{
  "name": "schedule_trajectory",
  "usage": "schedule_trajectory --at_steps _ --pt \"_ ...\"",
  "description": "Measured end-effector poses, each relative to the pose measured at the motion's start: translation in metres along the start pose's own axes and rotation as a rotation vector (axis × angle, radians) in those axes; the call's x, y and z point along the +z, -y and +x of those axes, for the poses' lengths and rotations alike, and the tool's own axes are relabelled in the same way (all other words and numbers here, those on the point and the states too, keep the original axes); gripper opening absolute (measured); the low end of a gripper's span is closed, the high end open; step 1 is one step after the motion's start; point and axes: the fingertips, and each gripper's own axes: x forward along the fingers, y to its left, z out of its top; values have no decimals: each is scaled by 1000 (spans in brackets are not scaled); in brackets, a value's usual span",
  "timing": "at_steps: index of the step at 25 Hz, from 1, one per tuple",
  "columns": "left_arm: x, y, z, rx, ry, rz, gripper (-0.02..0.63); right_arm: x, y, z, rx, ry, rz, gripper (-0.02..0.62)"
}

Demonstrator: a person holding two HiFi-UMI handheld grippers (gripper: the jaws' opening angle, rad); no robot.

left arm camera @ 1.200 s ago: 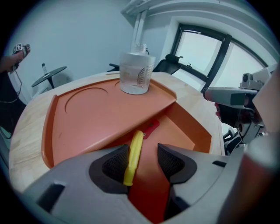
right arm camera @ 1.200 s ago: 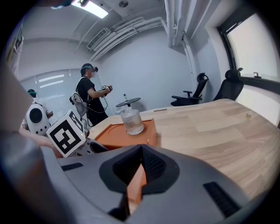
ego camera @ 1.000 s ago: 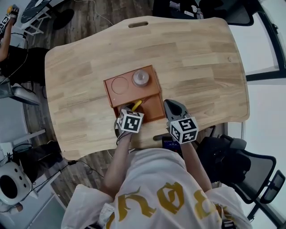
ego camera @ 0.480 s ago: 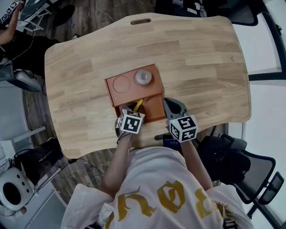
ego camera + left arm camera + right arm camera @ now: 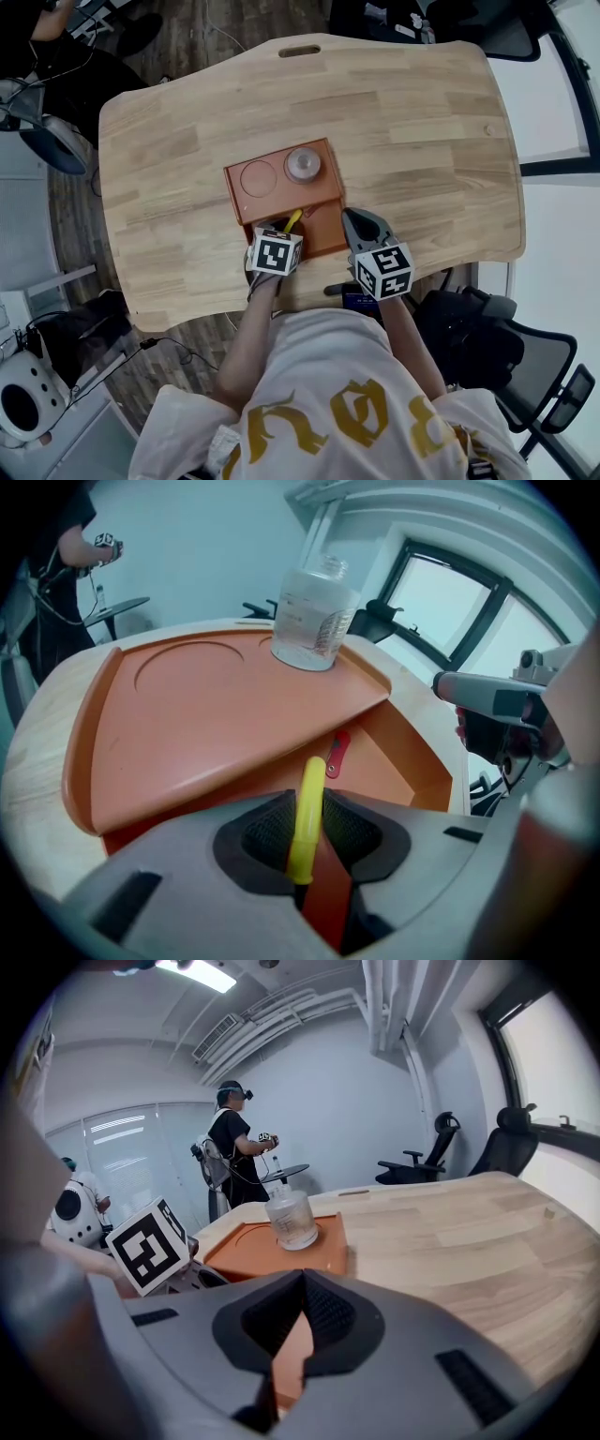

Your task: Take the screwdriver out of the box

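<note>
An orange box (image 5: pixel 323 234) lies on the wooden table with its tray lid (image 5: pixel 267 178) slid back, so the near compartment is uncovered. A yellow-handled screwdriver (image 5: pixel 292 220) sticks up out of that compartment. My left gripper (image 5: pixel 279 228) has just been closing and is shut on the yellow handle (image 5: pixel 306 817), which stands between the pads. My right gripper (image 5: pixel 351 219) is at the box's right wall. Its jaws are closed with the thin orange wall (image 5: pixel 286 1349) between them. A small red piece (image 5: pixel 337 754) lies inside the compartment.
A clear plastic bottle (image 5: pixel 302 163) stands on the tray lid beside a round recess (image 5: pixel 257 178). A dark flat device (image 5: pixel 356 300) lies at the table's near edge. An office chair (image 5: pixel 506 337) stands at the right. A person (image 5: pixel 236 1147) stands beyond the table.
The left gripper's marker cube has rolled slightly while staying over the screwdriver. The right gripper has not moved. The head view has shifted a little.
</note>
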Motion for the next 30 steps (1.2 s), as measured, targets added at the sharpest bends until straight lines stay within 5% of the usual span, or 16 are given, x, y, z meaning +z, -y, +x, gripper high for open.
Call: schedule_trajectory --at_steps 7,13,17,30 --pt "10 3 -14 -29 59 -28 86 10 1 -6 -6 31 -8 11" --pt "10 15 -21 -51 58 124 81 13 -9 -10 10 41 -27 11" --pt "11 20 -29 -63 80 158 81 13 -13 -13 14 44 -37 11" --pt "35 33 -65 -102 285 161 78 19 -19 -29 -6 83 -58 11"
